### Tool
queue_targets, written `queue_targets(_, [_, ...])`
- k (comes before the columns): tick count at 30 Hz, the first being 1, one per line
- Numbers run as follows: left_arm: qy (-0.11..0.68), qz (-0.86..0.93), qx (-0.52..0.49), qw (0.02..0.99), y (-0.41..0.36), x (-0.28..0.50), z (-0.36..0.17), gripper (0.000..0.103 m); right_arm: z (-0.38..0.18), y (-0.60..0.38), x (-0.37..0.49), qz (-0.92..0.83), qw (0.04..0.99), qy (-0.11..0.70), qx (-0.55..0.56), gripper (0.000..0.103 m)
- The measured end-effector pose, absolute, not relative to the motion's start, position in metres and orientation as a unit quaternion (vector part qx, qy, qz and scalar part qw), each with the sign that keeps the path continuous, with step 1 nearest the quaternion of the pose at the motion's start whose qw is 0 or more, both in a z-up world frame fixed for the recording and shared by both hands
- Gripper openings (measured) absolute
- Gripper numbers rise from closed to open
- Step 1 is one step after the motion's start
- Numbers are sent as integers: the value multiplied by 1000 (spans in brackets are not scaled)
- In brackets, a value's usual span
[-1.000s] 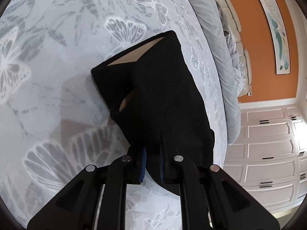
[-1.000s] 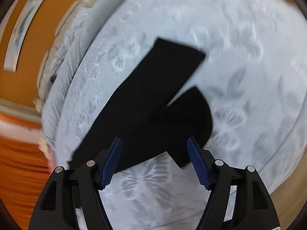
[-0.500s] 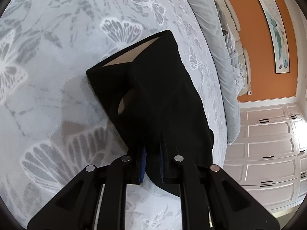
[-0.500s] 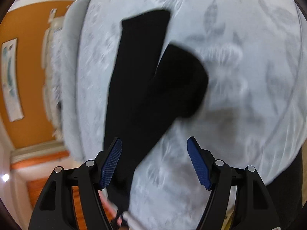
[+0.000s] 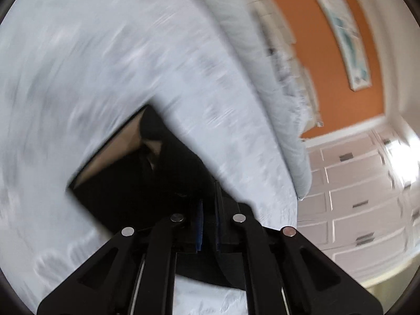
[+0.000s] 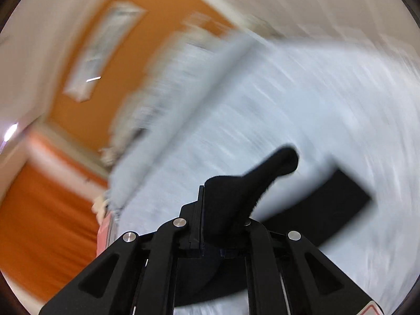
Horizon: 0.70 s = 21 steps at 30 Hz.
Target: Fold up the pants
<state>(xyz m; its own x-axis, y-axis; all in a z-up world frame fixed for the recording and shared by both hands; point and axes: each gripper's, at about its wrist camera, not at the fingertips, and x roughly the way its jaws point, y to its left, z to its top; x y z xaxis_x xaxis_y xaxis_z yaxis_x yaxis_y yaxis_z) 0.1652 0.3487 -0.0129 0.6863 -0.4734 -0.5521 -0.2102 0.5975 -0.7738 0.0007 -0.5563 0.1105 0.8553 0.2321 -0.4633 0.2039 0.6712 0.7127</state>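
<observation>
Both grippers clamp black pants (image 5: 126,194) above the bed (image 5: 131,65) — left gripper (image 5: 208,223), right gripper (image 6: 212,225) just closed. Lifting, seemingly mid-fold — next, lay the cloth over evenly.

The pants (image 5: 126,197) lie on the bed (image 5: 105,65), with a pillow (image 5: 252,60) behind them.

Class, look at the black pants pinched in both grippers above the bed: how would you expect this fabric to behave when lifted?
Probably floppy: the black pants bunch into a lump at the right gripper. Likely to sag and hang open too, since a pale inside shows near the left gripper. Seemingly light: thin pinches hold them off the bed.
</observation>
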Motion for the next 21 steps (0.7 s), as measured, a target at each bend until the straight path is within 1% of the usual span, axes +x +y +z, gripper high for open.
queue_targets(1, [378, -87, -430, 815, 348, 168, -1, 5, 133, -555, 4, 32, 893, 244, 377, 7])
queue_targets(2, [366, -90, -412, 830, 345, 170, 13, 5, 143, -554, 5, 43, 904, 233, 355, 7])
queue_targets(3, [356, -83, -387, 847, 344, 168, 22, 5, 145, -559, 4, 45, 915, 228, 331, 7])
queue_targets(5, [365, -75, -370, 851, 345, 163, 13, 5, 122, -575, -4, 37, 916, 230, 326, 7])
queue_targets(6, [375, -74, -373, 846, 349, 160, 0, 6, 100, -583, -10, 29, 914, 238, 328, 7])
queue_targets(7, [391, -72, -380, 835, 353, 155, -20, 6, 64, -596, -13, 12, 904, 264, 337, 8])
queue_targets(8, [413, -60, -386, 823, 358, 148, -46, 6, 32, -605, -15, -3, 890, 292, 349, 8])
queue_targets(9, [432, -51, -396, 809, 361, 141, -70, 6, -14, -615, -20, -26, 869, 333, 366, 8])
queue_targets(10, [454, -43, -402, 794, 362, 135, -93, 6, -42, -618, -21, -49, 853, 362, 373, 9])
queue_targets(11, [482, -30, -410, 774, 364, 127, -121, 6, -67, -620, -27, -66, 838, 386, 380, 15])
queue_targets(12, [488, -36, -422, 763, 366, 123, -134, 7, -89, -621, -32, -79, 825, 404, 388, 15])
queue_targets(13, [477, -46, -437, 761, 370, 119, -136, 8, -101, -622, -37, -78, 819, 406, 398, 14])
queue_targets(14, [475, -47, -440, 761, 372, 118, -132, 9, -98, -624, -41, -75, 821, 396, 403, 25])
queue_targets(15, [466, -40, -438, 767, 372, 116, -126, 11, -91, -624, -44, -76, 818, 397, 409, 32])
queue_targets(16, [459, -32, -432, 776, 370, 114, -121, 12, -81, -625, -49, -81, 818, 387, 418, 52])
queue_targets(17, [458, -30, -426, 780, 367, 113, -119, 12, -71, -625, -53, -85, 823, 365, 427, 64])
queue_targets(18, [457, -32, -422, 782, 363, 113, -117, 12, -61, -622, -62, -84, 828, 338, 439, 66])
queue_targets(20, [448, -36, -433, 781, 359, 112, -114, 14, -49, -614, -68, -70, 829, 328, 448, 66])
queue_targets(21, [441, -39, -443, 780, 359, 113, -112, 16, -43, -606, -69, -62, 830, 326, 448, 66])
